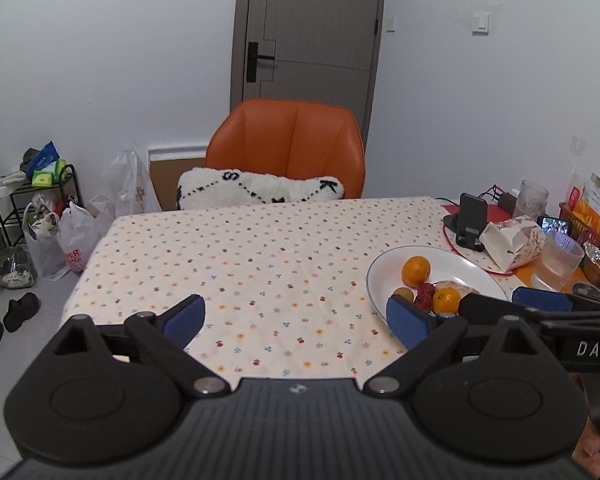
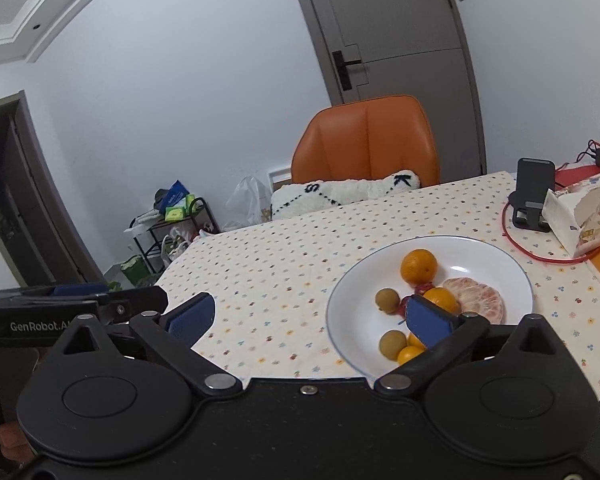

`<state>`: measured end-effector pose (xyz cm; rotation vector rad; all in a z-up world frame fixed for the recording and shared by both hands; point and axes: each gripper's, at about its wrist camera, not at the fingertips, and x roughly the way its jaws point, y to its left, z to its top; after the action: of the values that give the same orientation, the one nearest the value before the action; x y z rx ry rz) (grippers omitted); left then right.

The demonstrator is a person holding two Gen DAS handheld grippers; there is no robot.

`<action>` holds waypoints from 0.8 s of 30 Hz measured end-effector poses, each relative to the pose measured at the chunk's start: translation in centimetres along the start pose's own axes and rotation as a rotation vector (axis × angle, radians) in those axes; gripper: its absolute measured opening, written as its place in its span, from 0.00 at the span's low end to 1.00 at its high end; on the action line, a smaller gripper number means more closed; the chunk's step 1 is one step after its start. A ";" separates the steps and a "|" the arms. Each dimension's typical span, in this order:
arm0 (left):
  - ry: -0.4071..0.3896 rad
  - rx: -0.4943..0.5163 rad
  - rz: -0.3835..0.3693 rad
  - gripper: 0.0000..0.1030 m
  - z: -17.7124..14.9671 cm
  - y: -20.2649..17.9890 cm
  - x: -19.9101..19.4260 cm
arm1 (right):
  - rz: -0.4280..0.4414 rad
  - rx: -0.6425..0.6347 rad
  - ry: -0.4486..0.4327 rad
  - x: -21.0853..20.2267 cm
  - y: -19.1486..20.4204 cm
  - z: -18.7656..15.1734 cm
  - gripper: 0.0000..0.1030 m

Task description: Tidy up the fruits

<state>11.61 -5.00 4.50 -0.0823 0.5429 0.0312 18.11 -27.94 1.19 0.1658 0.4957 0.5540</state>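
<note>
A white plate [image 2: 340, 292] on the dotted tablecloth holds the fruit. On it lie a large orange [image 2: 419, 267], a second orange [image 2: 442, 299], a peeled citrus [image 2: 480, 300], two green fruits [image 2: 387, 301], small red fruits [image 2: 420, 289] and small oranges [image 2: 410, 354]. My right gripper [image 2: 310, 318] is open at the plate's near-left edge, with its right finger over the fruit and nothing between its fingers. My left gripper [image 1: 296, 316] is open above the cloth left of the plate [image 1: 380, 276]. The same large orange [image 1: 416, 270] shows in this view too.
An orange chair [image 1: 288, 144] with a white cushion [image 1: 260, 190] stands at the table's far side. A phone stand [image 2: 534, 196], tissue box [image 2: 580, 216], red cable [image 2: 540, 254], glasses [image 1: 556, 258] and a red basket [image 1: 588, 216] crowd the right end. A shelf and bags [image 1: 40, 216] stand on the floor left.
</note>
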 end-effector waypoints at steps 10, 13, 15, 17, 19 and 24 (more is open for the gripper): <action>0.003 -0.005 -0.006 0.95 -1.4 0.4 -3.0 | -0.017 -0.027 -0.006 -2.9 1.9 -0.7 1.00; 0.009 -0.007 -0.016 0.95 -2.0 0.4 -3.9 | -0.021 -0.035 -0.009 -3.9 2.3 -1.1 1.00; 0.007 -0.005 -0.013 0.95 -2.3 0.3 -4.4 | -0.027 -0.034 -0.010 -4.4 2.4 -1.3 1.00; 0.006 -0.008 -0.014 0.95 -2.7 0.4 -5.0 | -0.035 -0.034 -0.010 -4.8 2.6 -1.5 1.00; 0.006 -0.016 -0.016 0.95 -2.9 0.5 -5.4 | -0.039 -0.040 -0.011 -5.2 2.8 -1.7 1.00; -0.003 -0.027 -0.015 0.95 -3.4 1.0 -6.7 | -0.048 -0.048 -0.006 -6.2 3.4 -2.2 1.00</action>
<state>4.09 -4.40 5.01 -0.1128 0.5389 0.0237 10.85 -28.44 2.74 0.1094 0.4793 0.5183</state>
